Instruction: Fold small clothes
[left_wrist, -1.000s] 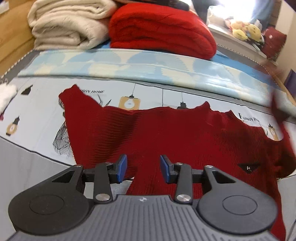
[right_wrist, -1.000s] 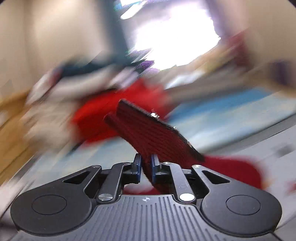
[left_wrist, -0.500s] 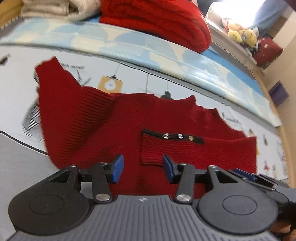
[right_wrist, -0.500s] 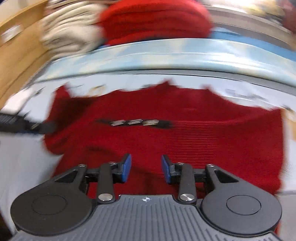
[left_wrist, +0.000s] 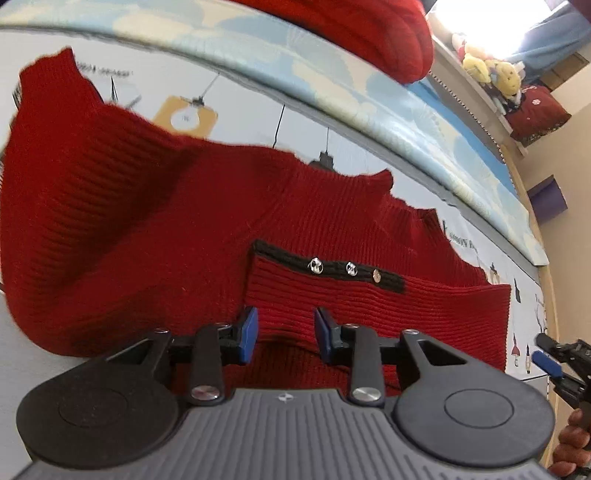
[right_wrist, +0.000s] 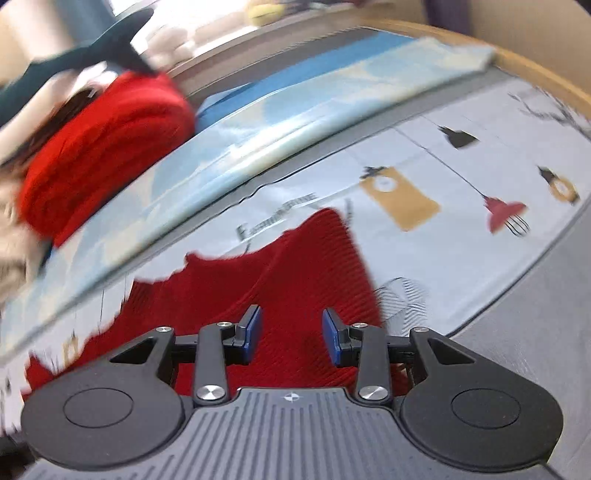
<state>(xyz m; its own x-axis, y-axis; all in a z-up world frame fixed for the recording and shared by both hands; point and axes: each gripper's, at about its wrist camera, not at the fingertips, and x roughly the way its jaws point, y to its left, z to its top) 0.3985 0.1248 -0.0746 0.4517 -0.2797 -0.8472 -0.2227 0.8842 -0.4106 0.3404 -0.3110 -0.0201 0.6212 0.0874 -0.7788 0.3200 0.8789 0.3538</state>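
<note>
Left hand-held gripper spread, empty, over red sweater lying flat on printed bed sheet, one sleeve folded across. Right hand-held gripper likewise spread, empty.

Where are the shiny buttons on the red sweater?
In the left wrist view, the snap buttons sit on the folded sleeve's black cuff, just beyond the open left gripper.

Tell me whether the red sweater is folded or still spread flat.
Partly folded. One sleeve, with its black snap-studded cuff, lies across the red sweater; the opposite sleeve still stretches outward on the bedsheet.
</note>
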